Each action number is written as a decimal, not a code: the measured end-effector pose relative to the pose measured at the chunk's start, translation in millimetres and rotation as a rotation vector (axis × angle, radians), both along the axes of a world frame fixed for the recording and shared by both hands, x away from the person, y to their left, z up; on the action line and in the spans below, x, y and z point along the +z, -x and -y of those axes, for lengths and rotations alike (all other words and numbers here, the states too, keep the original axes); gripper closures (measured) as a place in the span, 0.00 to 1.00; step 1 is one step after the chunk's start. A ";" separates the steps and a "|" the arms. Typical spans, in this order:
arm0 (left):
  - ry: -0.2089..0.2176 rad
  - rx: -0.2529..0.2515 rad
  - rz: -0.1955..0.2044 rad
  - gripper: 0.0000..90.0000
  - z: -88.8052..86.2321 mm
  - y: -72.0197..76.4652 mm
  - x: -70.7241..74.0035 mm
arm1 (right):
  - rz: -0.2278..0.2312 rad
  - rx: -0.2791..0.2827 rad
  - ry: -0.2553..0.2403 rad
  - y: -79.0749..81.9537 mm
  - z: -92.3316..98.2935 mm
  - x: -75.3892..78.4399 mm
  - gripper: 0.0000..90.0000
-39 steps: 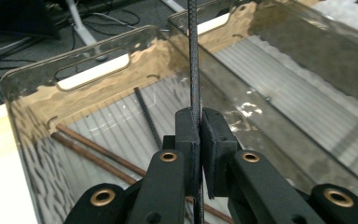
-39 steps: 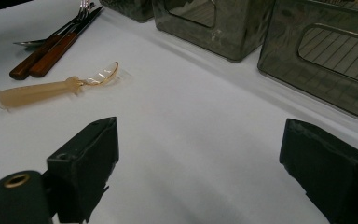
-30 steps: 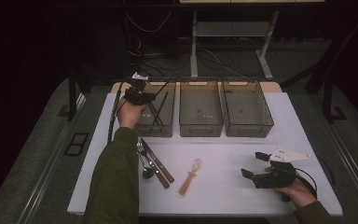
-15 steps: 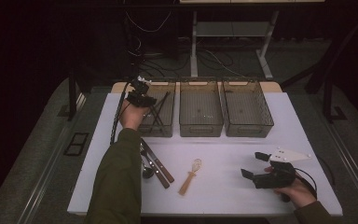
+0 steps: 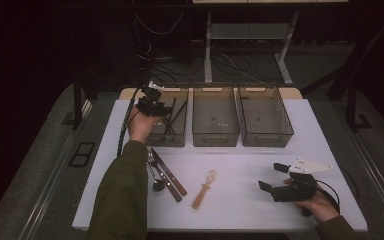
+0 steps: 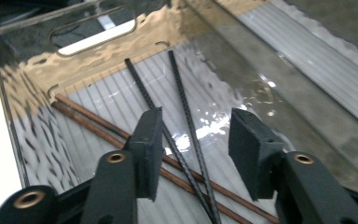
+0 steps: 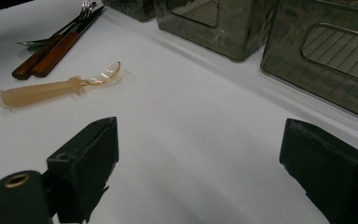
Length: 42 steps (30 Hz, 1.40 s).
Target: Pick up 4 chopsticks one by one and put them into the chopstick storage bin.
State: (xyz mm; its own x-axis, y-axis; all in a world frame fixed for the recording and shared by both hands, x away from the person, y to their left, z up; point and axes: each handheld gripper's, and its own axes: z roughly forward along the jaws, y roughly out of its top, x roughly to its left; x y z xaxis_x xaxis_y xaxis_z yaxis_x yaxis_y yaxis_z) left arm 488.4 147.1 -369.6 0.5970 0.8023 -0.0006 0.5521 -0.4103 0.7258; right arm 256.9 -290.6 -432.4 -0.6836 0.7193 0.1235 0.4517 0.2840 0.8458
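The left gripper (image 6: 193,154), fingers just spreading above black chopsticks (image 6: 179,116) dropped in the bin (image 5: 176,92); next, fetch desk cutlery (image 5: 166,175).

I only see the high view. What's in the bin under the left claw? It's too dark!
Observer: Two black chopsticks and two brown chopsticks, lying crossed on the floor of the bin.
Operator: Is the claw holding any?
Observer: No. The left claw has just been opening. The black chopsticks lie below its gap, not pinched.
Operator: What about that spoon thing?
Observer: In the right gripper view, the spoon has a clear bowl on a thick, pale orange handle.
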 end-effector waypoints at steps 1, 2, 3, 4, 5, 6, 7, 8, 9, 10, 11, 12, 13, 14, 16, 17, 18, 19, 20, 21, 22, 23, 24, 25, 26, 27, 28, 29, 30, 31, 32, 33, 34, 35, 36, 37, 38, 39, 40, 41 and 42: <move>0.017 -0.006 0.005 0.56 -0.1 2.5 1.6 | -0.001 0.000 0.001 0.0 0.0 0.0 0.13; 0.024 -0.012 0.007 0.54 -1.0 4.8 3.6 | -0.003 -0.001 0.001 -0.1 0.1 -0.1 0.13; 0.040 -0.013 0.012 0.53 -1.6 7.5 5.0 | -0.006 -0.003 0.001 -0.5 0.2 -0.2 0.13; 0.049 -0.018 0.018 0.51 -2.7 10.3 6.6 | -0.010 -0.009 0.000 -0.8 0.2 -0.5 0.13; 0.054 -0.020 0.027 0.51 -3.5 13.4 8.1 | -0.010 -0.011 0.003 -1.4 0.7 -0.7 0.13; 0.054 -0.025 0.033 0.50 -4.6 16.5 9.4 | -0.014 -0.018 0.006 -1.7 1.0 -0.8 0.13; 0.060 -0.028 0.036 0.49 -5.3 19.7 10.5 | -0.020 -0.025 0.002 -1.9 1.2 -0.8 0.13; 0.059 -0.036 0.040 0.48 -6.3 23.1 11.7 | -0.020 -0.028 -0.001 -2.5 1.8 -1.0 0.13; 0.064 -0.043 0.044 0.47 -6.9 26.8 12.5 | -0.029 -0.033 -0.009 -2.8 2.2 -1.0 0.13; 0.067 -0.049 0.052 0.47 -7.4 30.5 13.3 | -0.033 -0.036 -0.014 -3.1 2.5 -1.0 0.13; 0.071 -0.055 0.058 0.46 -7.8 34.4 14.0 | -0.036 -0.035 -0.016 -3.3 2.8 -1.0 0.13; 0.074 -0.065 0.055 0.44 -8.3 38.3 14.7 | -0.039 -0.034 -0.016 -3.3 2.8 -1.1 0.13; 0.080 -0.074 0.054 0.43 -8.5 42.3 15.0 | -0.039 -0.033 -0.015 -3.7 2.7 -1.6 0.13; 0.084 -0.083 0.050 0.42 -8.7 46.6 15.0 | -0.041 -0.036 -0.013 -3.5 2.3 -1.8 0.13; 0.093 -0.101 0.048 0.39 -9.1 55.1 14.2 | -0.043 -0.038 -0.002 -3.8 1.8 -2.3 0.13; 0.100 -0.106 0.049 0.38 -9.3 59.5 13.3 | -0.046 -0.044 -0.002 -4.0 1.5 -2.6 0.13; 0.107 -0.112 0.052 0.37 -9.6 64.0 12.3 | -0.048 -0.047 -0.003 -4.0 1.4 -2.6 0.13; 0.114 -0.118 0.053 0.36 -9.8 68.4 11.1 | -0.049 -0.050 -0.004 -4.1 1.4 -2.7 0.13; 0.127 -0.117 0.055 0.35 -9.4 72.8 9.3 | -0.049 -0.052 -0.004 -3.9 1.3 -2.5 0.13; 0.129 -0.129 0.056 0.33 -9.8 76.8 7.8 | -0.049 -0.055 -0.003 -3.6 1.2 -2.5 0.13; 0.138 -0.133 0.057 0.32 -9.6 81.0 6.0 | -0.050 -0.056 0.000 -3.4 1.1 -2.3 0.13; 0.140 -0.140 0.059 0.31 -9.8 85.1 4.8 | -0.052 -0.057 0.006 -3.5 0.9 -2.4 0.13; 0.145 -0.146 0.059 0.30 -10.1 89.0 3.6 | -0.056 -0.056 0.014 -3.6 1.0 -2.2 0.13; 0.155 -0.150 0.061 0.30 -10.1 92.8 2.4 | -0.055 -0.056 0.021 -4.0 1.1 -2.3 0.13; 0.157 -0.153 0.061 0.29 -10.5 96.7 1.6 | -0.058 -0.057 0.026 -4.4 1.1 -2.1 0.13; 0.159 -0.160 0.065 0.28 -11.2 100.4 0.6 | -0.063 -0.060 0.030 -4.7 1.1 -2.0 0.13; 0.154 -0.169 0.067 0.27 -12.5 104.1 -0.4 | -0.068 -0.057 0.030 -5.2 1.3 -1.8 0.13; 0.156 -0.169 0.068 0.26 -13.1 107.7 -2.1 | -0.070 -0.056 0.030 -5.4 1.5 -1.6 0.13; 0.165 -0.168 0.069 0.25 -13.7 111.4 -4.2 | -0.073 -0.055 0.032 -5.4 1.5 -1.2 0.13; 0.172 -0.170 0.067 0.25 -14.7 115.0 -6.0 | -0.074 -0.056 0.033 -5.6 1.4 -1.2 0.13; 0.177 -0.174 0.068 0.25 -15.9 118.8 -7.9 | -0.079 -0.055 0.032 -5.7 1.3 -1.0 0.13; 0.181 -0.173 0.070 0.24 -16.8 122.6 -9.9 | -0.084 -0.055 0.028 -5.6 1.2 -0.7 0.13; 0.180 -0.175 0.074 0.23 -17.9 126.2 -11.6 | -0.089 -0.052 0.026 -5.6 1.2 -0.5 0.13; 0.186 -0.174 0.079 0.23 -18.8 130.2 -13.6 | -0.093 -0.047 0.024 -5.6 1.4 -0.1 0.13; 0.188 -0.175 0.085 0.22 -19.8 133.9 -15.3 | -0.097 -0.042 0.020 -5.6 1.5 0.2 0.13; 0.186 -0.174 0.088 0.22 -20.6 137.5 -16.8 | -0.102 -0.039 0.016 -5.4 1.6 0.7 0.13; 0.188 -0.176 0.091 0.21 -21.3 141.2 -18.2 | -0.104 -0.038 0.015 -5.3 1.8 0.9 0.13; 0.192 -0.179 0.096 0.20 -22.0 144.9 -19.7 | -0.103 -0.036 0.015 -5.1 1.9 1.1 0.13; 0.192 -0.181 0.098 0.20 -22.7 148.6 -20.8 | -0.101 -0.032 0.016 -4.9 1.9 1.1 0.13; 0.192 -0.186 0.101 0.20 -23.3 151.8 -22.2 | -0.101 -0.029 0.014 -4.8 2.0 1.4 0.13; 0.192 -0.187 0.100 0.19 -23.9 155.0 -23.3 | -0.101 -0.025 0.013 -4.7 2.1 1.3 0.13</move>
State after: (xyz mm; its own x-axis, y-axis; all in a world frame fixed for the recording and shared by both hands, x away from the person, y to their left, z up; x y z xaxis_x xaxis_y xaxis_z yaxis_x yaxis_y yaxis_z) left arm 333.4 171.0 -393.0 0.7395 0.6690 -0.0752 0.4013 -0.3484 0.8471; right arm 261.6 -292.8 -431.0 -0.6497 0.7382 0.1814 0.5419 0.2824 0.7916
